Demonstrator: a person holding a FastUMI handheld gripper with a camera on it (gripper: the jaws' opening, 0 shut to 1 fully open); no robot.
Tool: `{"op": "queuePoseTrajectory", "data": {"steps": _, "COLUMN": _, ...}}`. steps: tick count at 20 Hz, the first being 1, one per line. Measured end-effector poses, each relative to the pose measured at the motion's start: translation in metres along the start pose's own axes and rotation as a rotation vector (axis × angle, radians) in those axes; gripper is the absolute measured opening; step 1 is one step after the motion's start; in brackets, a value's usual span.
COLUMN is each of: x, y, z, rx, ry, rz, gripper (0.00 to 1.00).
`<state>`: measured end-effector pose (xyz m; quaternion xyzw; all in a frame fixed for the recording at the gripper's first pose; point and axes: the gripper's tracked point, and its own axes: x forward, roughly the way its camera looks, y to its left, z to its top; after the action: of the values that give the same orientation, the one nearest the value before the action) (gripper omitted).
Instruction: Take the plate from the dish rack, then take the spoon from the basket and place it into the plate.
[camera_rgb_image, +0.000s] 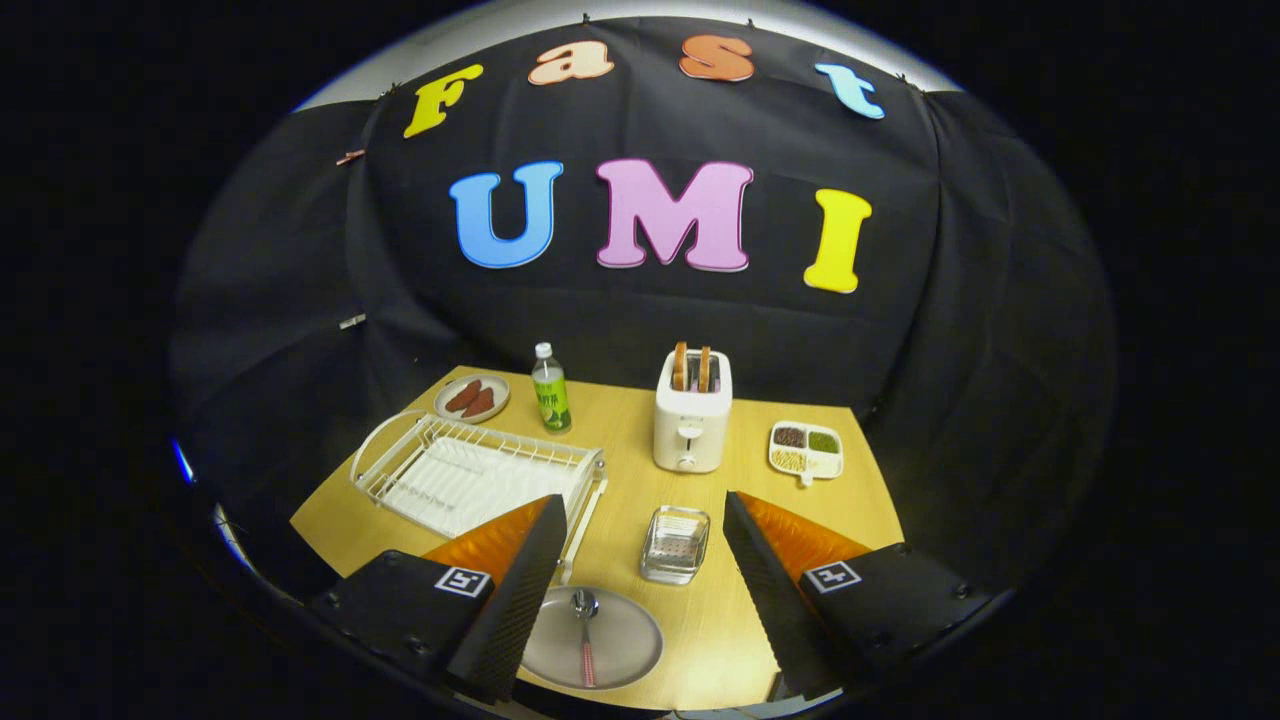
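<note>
Between the fingers of the wide-open, empty claw (640, 580) lies the plate (592, 637) with the spoon (586, 630) in it; basket (675, 543) just ahead, dish rack (470, 472) beside. Task looks finished; only withdrawal remains.

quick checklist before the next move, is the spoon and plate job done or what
1. Plate out of the dish rack, flat on the table: ok.
2. Spoon lying in the plate: ok.
3. Basket holds no spoon: ok.
4. Gripper open, nothing between its fingers: ok.
5. Fingers clear of the basket, which sits between them: ok.
6. Height of the fingers above the plate: cannot tell.
</note>
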<state>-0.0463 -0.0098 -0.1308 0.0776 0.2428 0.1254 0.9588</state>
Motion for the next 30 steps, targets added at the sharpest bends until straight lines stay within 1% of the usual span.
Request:
{"op": "queuePoseTrajectory", "data": {"steps": 4, "x": -0.023, "y": -0.007, "z": 0.061, "rx": -0.042, "ry": -0.138, "rz": -0.046, "gripper": 0.97}}
{"op": "queuePoseTrajectory", "data": {"steps": 7, "x": -0.041, "y": -0.005, "z": 0.104, "rx": -0.051, "ry": -0.245, "rz": -0.057, "gripper": 0.99}}
{"op": "queuePoseTrajectory", "data": {"steps": 10, "x": -0.057, "y": -0.003, "z": 0.139, "rx": -0.041, "ry": -0.337, "rz": -0.065, "gripper": 0.99}}
{"op": "queuePoseTrajectory", "data": {"steps": 12, "x": -0.064, "y": -0.001, "z": 0.154, "rx": -0.021, "ry": -0.386, "rz": -0.064, "gripper": 0.98}}
{"op": "queuePoseTrajectory", "data": {"steps": 15, "x": -0.068, "y": -0.005, "z": 0.159, "rx": -0.023, "ry": -0.415, "rz": -0.071, "gripper": 0.98}}
{"op": "queuePoseTrajectory", "data": {"steps": 20, "x": -0.07, "y": -0.005, "z": 0.159, "rx": -0.025, "ry": -0.413, "rz": -0.069, "gripper": 0.98}}
{"op": "queuePoseTrajectory", "data": {"steps": 30, "x": -0.064, "y": -0.009, "z": 0.162, "rx": -0.02, "ry": -0.403, "rz": -0.02, "gripper": 0.98}}
